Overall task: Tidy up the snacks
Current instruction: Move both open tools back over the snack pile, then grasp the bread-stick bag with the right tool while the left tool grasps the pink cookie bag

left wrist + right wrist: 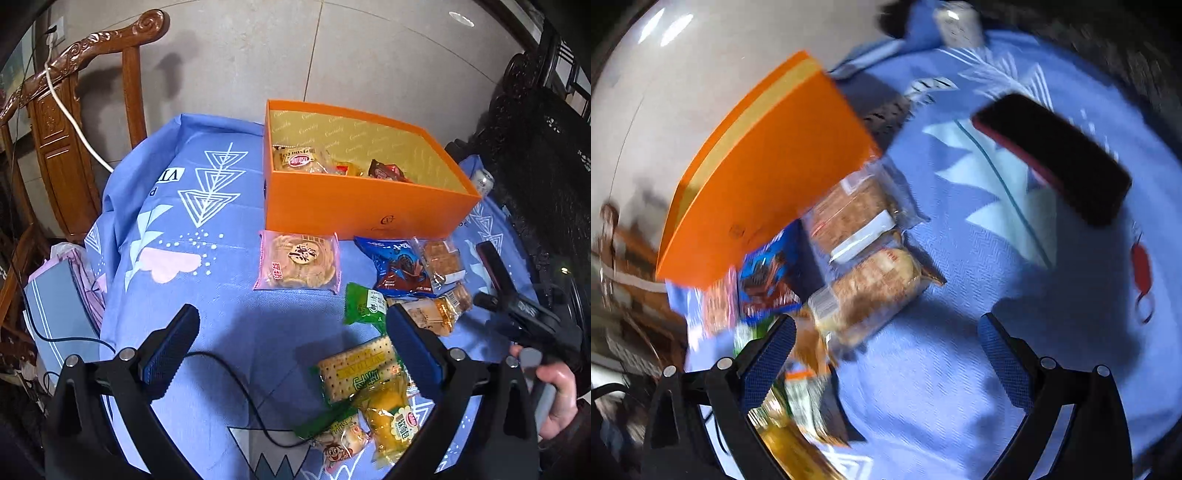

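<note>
The orange box (369, 206) stands open at the far side of the desk (207, 295), so packets can be dropped in from above; a few already lie inside. The remaining snacks lie loose on the blue cloth in front of it: a rice cracker packet (297, 266), a blue packet (397, 267) and a cracker packet (360, 369). The left tool (291, 347) hangs released and empty above the cloth. The right tool (886, 354) is also released, holding nothing, angled down beside a bread packet (871, 295), probably its next pick.

both wrist views tilt down over the table from close above, sharing the orange box (369, 206) (768, 177).
</note>
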Tool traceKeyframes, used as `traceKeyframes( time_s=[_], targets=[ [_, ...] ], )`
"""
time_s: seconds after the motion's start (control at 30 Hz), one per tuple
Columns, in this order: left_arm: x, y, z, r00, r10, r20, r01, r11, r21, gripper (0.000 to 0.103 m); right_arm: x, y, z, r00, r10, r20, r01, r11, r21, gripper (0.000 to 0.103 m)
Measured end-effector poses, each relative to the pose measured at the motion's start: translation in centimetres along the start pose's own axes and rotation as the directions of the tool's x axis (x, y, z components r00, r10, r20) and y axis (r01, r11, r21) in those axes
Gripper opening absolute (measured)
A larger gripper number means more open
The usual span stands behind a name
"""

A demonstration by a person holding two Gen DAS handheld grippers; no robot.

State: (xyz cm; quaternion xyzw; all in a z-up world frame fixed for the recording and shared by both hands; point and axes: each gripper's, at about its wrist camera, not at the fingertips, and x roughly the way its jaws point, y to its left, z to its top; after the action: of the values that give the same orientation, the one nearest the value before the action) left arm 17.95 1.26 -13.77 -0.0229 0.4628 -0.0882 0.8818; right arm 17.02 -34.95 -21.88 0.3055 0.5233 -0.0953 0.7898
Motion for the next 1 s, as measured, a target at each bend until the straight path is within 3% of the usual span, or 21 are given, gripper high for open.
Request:
traceKeyframes(
  time_s=[0.2,0.43,0.57,0.73,0.77,0.83,1.0],
  targets=[
    [-0.7,0.2,0.3,1.0,-0.002,0.011,0.002,1.0,-0.007,0.099,2.7,1.6,0.7,0.994,-0.112,-0.008,0.112,0.991,0.071,0.099],
    [-0.5,1.4,0.3,1.0,0.002,-0.001,-0.002,0.999,-0.037,0.099,4.1,3.3,0.2,0.976,-0.217,-0.029,0.219,0.975,0.05,0.084],
    [-0.1,1.7,0.2,1.0,0.0,-0.004,0.0,0.999,-0.041,0.099,4.1,3.5,-0.1,0.984,-0.17,-0.061,0.174,0.983,0.066,0.082],
    [0.3,1.3,0.2,1.0,-0.015,-0.009,0.014,0.999,-0.038,0.099,4.5,4.7,-0.4,0.978,-0.201,-0.058,0.202,0.979,0.01,0.081],
    [0.3,1.2,0.2,1.0,-0.016,-0.008,0.015,0.999,-0.032,0.099,4.6,5.1,-0.6,0.975,-0.214,-0.052,0.215,0.977,-0.005,0.079],
    [0.3,1.1,0.2,1.0,-0.017,-0.006,0.017,0.999,-0.03,0.099,4.5,5.9,-0.9,0.959,-0.282,-0.032,0.279,0.958,-0.07,0.055],
    [0.4,1.2,0.2,1.0,-0.019,-0.003,0.019,0.999,-0.034,0.099,3.6,5.3,-1.8,0.97,-0.241,-0.045,0.234,0.965,-0.116,0.038]
  ],
)
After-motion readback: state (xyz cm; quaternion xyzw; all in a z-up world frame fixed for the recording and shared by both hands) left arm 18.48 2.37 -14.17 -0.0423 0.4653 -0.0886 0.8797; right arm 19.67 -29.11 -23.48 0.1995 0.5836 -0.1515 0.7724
